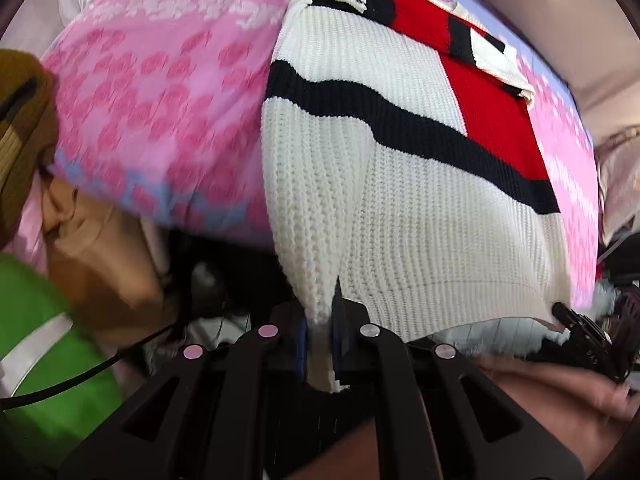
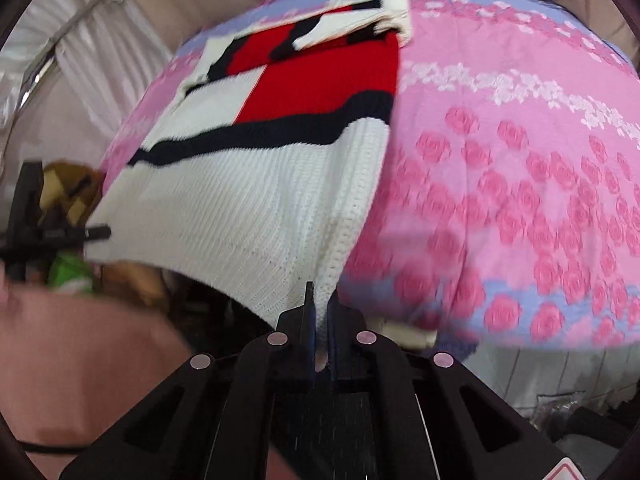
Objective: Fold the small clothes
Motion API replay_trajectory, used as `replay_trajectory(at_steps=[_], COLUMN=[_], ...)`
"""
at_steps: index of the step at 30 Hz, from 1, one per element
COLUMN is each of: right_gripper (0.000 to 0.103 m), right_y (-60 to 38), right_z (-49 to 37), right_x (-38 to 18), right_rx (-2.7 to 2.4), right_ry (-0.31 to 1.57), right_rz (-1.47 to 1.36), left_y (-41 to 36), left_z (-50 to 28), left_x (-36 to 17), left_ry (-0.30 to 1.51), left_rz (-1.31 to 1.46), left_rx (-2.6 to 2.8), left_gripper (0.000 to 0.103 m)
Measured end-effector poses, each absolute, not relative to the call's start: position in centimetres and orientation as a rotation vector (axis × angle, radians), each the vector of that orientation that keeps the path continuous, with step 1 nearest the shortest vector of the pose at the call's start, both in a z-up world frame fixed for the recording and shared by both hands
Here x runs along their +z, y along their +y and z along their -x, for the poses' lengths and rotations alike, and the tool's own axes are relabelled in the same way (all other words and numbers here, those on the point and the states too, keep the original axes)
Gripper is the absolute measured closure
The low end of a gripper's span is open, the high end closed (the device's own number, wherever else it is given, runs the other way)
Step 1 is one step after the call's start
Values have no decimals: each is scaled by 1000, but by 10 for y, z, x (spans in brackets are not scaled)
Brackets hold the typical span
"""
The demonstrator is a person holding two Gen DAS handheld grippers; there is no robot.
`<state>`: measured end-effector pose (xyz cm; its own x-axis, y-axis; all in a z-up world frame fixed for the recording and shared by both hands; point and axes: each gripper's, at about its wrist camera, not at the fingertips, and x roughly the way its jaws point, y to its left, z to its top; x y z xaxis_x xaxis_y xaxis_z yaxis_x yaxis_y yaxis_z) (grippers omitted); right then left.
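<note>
Wrist cams – 1 sweater (image 1: 400, 208), 2 grippers (image 1: 320, 344) (image 2: 320, 332), prob. clamped

Your black two-finger left gripper (image 1: 320, 344) is clamped on the white knit sweater's (image 1: 400, 216) hem; your black right gripper (image 2: 320, 320) pinches its opposite corner.

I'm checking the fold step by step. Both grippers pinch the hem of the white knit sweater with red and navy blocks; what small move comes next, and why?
Probably carry the hem forward toward the collar end. The left gripper and right gripper are each shut on a near corner of the white knit sweater, while its far end lies flat on the pink rose-print bedspread, so lifting both together would fold it in half.
</note>
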<state>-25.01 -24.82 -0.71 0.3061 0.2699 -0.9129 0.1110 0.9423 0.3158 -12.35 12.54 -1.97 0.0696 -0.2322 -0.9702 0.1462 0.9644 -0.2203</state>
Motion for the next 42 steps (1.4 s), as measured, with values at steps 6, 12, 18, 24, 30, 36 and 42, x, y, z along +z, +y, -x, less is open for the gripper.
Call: replay_trajectory(at_steps=[6,12,18,24,30,36,42], right_gripper=[99,98,79,40,40,99,97], right_y=[-281,-348,-388,-368,-368,-376,-365], right_z=[210,73,-31,4,-28,-64,-67], right_x=[36,67,34,28,-16,-48,18], right_rx=[43,-105,-344,-310,-298,-251,-202], right_ry=[1093,781,709,705,868,953,786], right_rz=[-529,-538,-565,-544,-501,-538,-469], left_y=[120,62,8,42,37,17,52], left_z=[70,-60,-175,-181,-197,-216,-220], left_x=[39,89,56,38,-9,-44,-5], left_ry=[1337,1018,854,902,1020,1117,1031], left_rz=[121,63,24,75,48,34,192], left_rx=[-293,-355,-135,-108,-112,-184,-160], left_gripper=[95,89,51,40,37,91,95])
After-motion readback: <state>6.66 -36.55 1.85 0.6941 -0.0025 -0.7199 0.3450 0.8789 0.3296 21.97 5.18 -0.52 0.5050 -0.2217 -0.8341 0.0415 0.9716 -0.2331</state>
